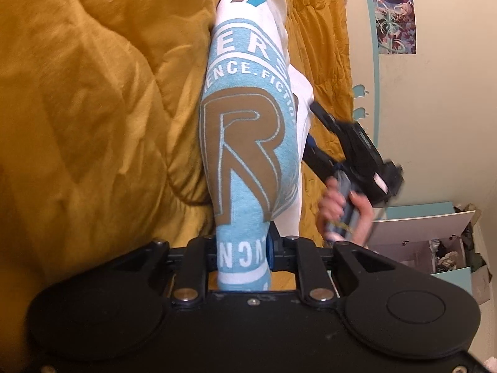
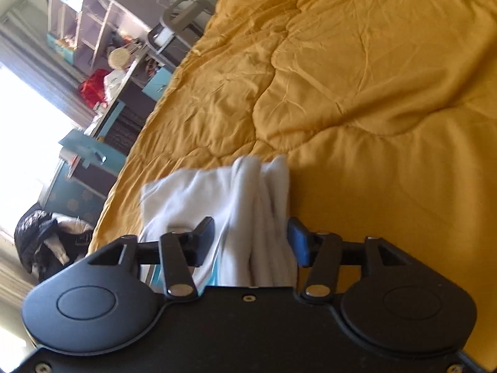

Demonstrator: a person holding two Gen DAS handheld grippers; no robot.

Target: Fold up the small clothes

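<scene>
A small white T-shirt with a light-blue and brown print hangs stretched above the mustard quilt. My left gripper is shut on its printed edge. The right gripper, held by a hand, shows in the left wrist view at the shirt's far side. In the right wrist view my right gripper has bunched white shirt fabric between its fingers, which stand a hand's width apart around the thick bunch.
The mustard-yellow quilt covers the bed under both grippers. Shelves and blue-fronted furniture stand beyond the bed's left edge. A dark jacket lies on the floor. A wall with posters and a cardboard box is at the right.
</scene>
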